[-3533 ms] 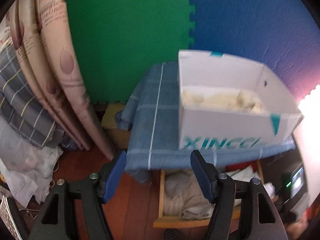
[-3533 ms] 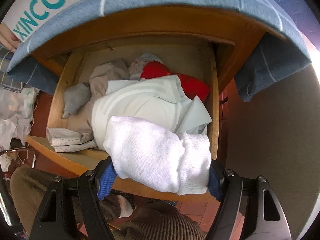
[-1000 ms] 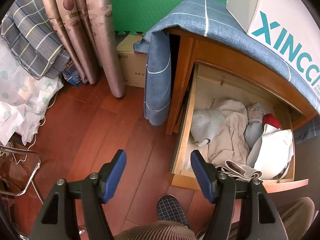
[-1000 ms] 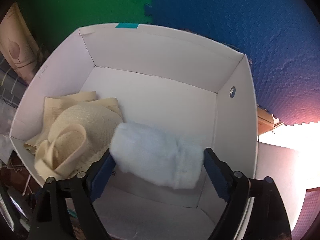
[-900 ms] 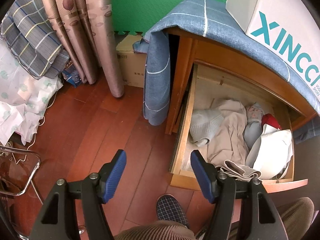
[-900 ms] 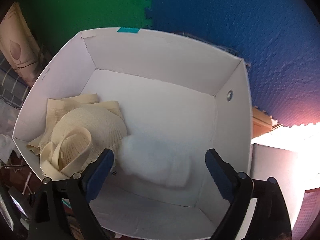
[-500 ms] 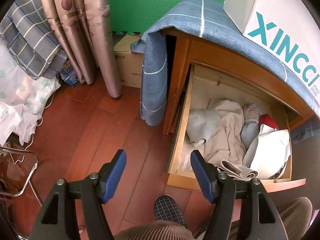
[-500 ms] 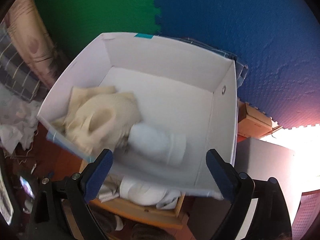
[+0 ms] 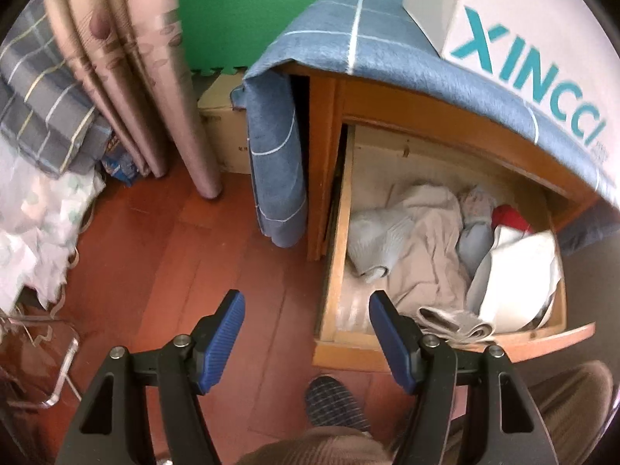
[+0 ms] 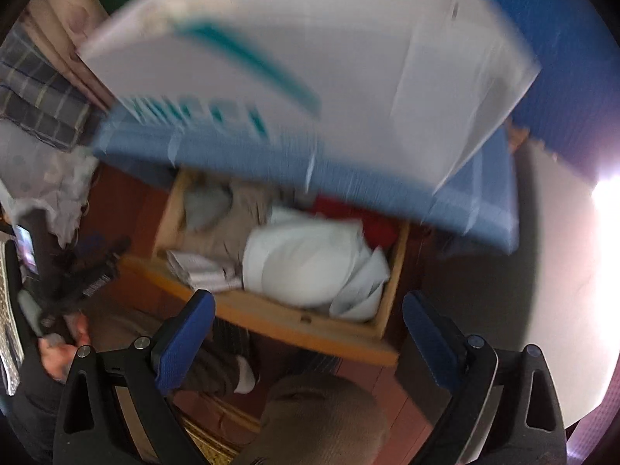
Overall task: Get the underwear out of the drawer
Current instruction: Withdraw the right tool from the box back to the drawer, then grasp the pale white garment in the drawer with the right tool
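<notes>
The left tool (image 9: 306, 316) hangs over the red-brown wooden floor (image 9: 162, 255) with its two blue-padded fingers (image 9: 223, 333) parted to a middling width and nothing between them; its right finger sits in front of the near left corner of the open wooden drawer (image 9: 333, 255), though whether it touches the wood cannot be told. The right tool (image 10: 308, 335) points down at the same drawer (image 10: 306, 327) from above its front rail, its jaws very wide and opening further, with nothing between the pads and nothing pressed by them. The underwear and other clothes lie loose in the drawer: a pale grey piece (image 9: 378, 238) at the left, a beige garment (image 9: 430, 248) across the middle, a light blue piece (image 9: 474, 240) beside it, something red (image 9: 509, 217) toward the back right, a large white folded bundle (image 9: 515, 275) on the right, and a small folded patterned piece (image 9: 453, 323) resting against the front rail. The right wrist view is blurred, but the white bundle (image 10: 306, 259) shows just beyond the open jaws. Above the drawer a blue checked cloth (image 9: 387, 58) drapes over the cabinet top, and a white shoe box (image 9: 542, 38) with teal lettering stands on it. A person's slippered foot (image 9: 335, 403) and brown trouser knee (image 10: 321, 418) show below the tools.
</notes>
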The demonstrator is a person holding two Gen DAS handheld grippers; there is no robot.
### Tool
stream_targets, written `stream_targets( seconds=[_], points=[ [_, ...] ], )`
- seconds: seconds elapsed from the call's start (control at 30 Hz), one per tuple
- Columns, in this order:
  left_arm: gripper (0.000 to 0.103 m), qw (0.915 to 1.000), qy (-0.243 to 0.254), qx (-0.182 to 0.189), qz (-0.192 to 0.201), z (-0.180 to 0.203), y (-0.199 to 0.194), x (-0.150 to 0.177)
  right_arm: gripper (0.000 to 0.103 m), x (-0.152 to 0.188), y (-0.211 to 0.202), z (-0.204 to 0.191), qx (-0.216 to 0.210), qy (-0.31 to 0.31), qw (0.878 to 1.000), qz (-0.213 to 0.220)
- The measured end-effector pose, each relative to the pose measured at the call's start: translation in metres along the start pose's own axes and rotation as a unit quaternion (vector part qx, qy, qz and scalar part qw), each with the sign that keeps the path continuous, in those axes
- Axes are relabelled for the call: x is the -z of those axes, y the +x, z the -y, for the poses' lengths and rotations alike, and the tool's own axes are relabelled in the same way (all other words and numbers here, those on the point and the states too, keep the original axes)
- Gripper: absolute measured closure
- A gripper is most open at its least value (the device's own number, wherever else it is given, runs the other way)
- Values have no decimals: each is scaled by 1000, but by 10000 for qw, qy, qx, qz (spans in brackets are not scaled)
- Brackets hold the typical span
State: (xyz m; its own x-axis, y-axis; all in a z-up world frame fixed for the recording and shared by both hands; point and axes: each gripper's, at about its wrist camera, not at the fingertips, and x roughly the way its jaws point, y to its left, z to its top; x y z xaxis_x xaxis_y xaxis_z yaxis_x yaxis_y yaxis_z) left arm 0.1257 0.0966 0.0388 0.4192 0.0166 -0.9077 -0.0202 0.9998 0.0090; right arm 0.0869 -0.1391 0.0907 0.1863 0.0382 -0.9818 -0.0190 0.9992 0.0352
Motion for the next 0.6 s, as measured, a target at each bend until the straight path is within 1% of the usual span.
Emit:
stream_targets(
  seconds=[0.07, 0.13, 0.17, 0.27, 0.37, 0.47, 0.6],
  points=[
    [35, 9998, 163, -40, -49, 2, 3, 0, 6, 6, 28, -2, -1, -12, 9997, -240],
    [35, 9997, 216, -4, -74, 2, 4, 0, 6, 10, 57, -6, 83, -10, 9990, -432],
    [35, 9997, 226, 42, -87, 2, 5, 0, 6, 12, 67, -8, 78, 8, 9988, -482],
    [35, 9997, 212, 25, -131, 2, 8, 1, 6, 12, 96, -9, 6, 236, 9979, -602],
    [35, 9996, 175, 94, -188, 1, 10, 2, 6, 9, 115, -11, 173, 287, 9975, -623],
    [35, 9996, 101, 129, -243, -1, 13, 2, 6, 6, 133, -14, 194, 370, 9968, -678],
    [35, 9991, 33, 246, -330, -4, 16, 2, 6, 2, 152, -15, 311, 333, 9956, -824]
  ],
)
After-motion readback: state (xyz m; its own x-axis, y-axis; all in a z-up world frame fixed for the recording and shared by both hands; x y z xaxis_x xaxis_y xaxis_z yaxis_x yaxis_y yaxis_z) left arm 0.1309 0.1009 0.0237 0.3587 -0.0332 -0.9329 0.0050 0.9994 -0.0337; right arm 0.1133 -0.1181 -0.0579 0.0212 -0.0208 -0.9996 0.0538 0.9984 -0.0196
